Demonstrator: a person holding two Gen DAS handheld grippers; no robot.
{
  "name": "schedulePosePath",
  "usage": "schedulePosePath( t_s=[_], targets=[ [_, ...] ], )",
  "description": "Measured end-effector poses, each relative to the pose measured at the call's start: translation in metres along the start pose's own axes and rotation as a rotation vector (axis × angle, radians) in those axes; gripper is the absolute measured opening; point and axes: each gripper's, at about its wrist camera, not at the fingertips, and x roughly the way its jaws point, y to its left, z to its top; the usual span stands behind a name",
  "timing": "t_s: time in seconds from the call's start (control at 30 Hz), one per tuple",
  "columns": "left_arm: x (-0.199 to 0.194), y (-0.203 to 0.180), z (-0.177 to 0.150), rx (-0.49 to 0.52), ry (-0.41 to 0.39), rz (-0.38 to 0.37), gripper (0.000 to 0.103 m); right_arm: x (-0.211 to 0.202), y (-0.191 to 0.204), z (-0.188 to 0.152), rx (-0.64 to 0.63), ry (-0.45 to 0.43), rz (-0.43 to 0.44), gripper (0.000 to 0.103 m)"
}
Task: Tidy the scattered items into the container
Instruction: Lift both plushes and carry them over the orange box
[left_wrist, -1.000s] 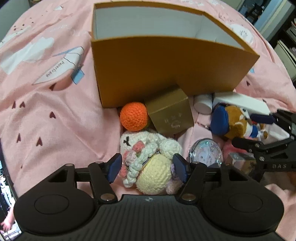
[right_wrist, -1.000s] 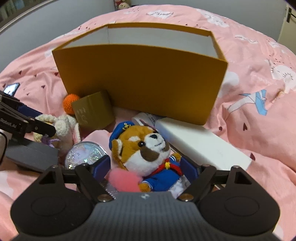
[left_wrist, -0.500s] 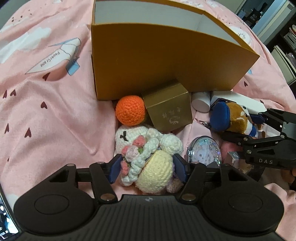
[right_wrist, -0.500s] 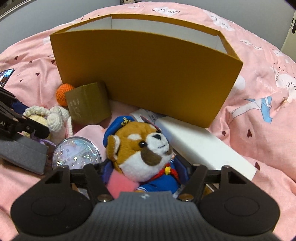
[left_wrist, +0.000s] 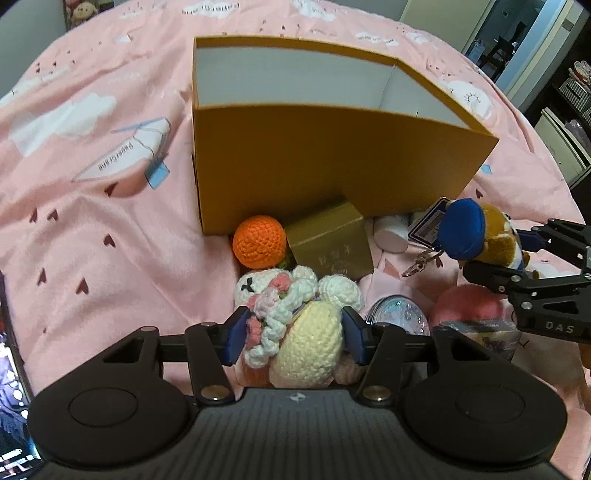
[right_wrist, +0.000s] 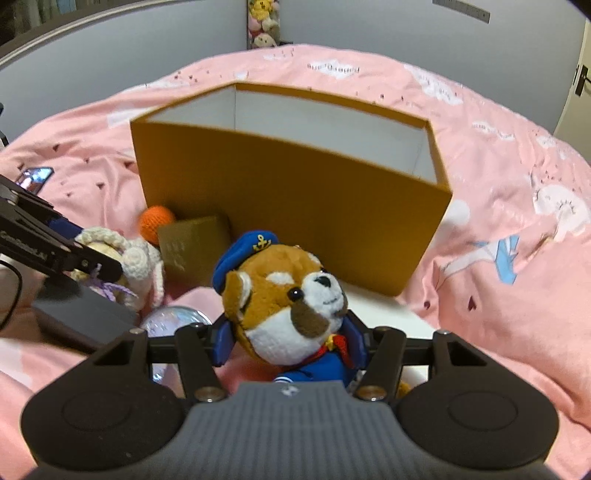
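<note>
An open orange box with a white inside stands on the pink bedspread; it also shows in the right wrist view. My left gripper is shut on a crocheted white and yellow doll. My right gripper is shut on a plush dog in a blue sailor cap and holds it up off the bed; the dog also shows in the left wrist view. An orange crochet ball and a gold cube box lie against the box front.
A glittery round compact, a pink pom-pom, a white tube and a white flat box lie in front of the orange box. A phone lies at far left. The pink bedspread surrounds everything.
Both grippers closed on their toys and rose. The sailor dog has lifted off the bed toward the box; the crocheted doll is squeezed between the left fingers.
</note>
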Motion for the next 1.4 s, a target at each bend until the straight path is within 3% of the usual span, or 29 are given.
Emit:
schedulePosePath(
  t_s=[0.33, 0.93, 1.4],
  targets=[
    [-0.035, -0.02, 0.004, 0.066, -0.119, 0.029, 0.06, -0.033, 0.0, 0.013, 0.044, -0.089, 0.059, 0.061],
    [-0.095, -0.048, 0.027, 0.138, -0.373, -0.051, 0.06, -0.071, 0.0, 0.057, 0.097, -0.25, 0.144, 0.061],
    [-0.118, -0.046, 0.073, 0.201, -0.526, -0.013, 0.06, -0.073, -0.009, 0.109, 0.165, -0.345, 0.198, 0.062]
  ],
)
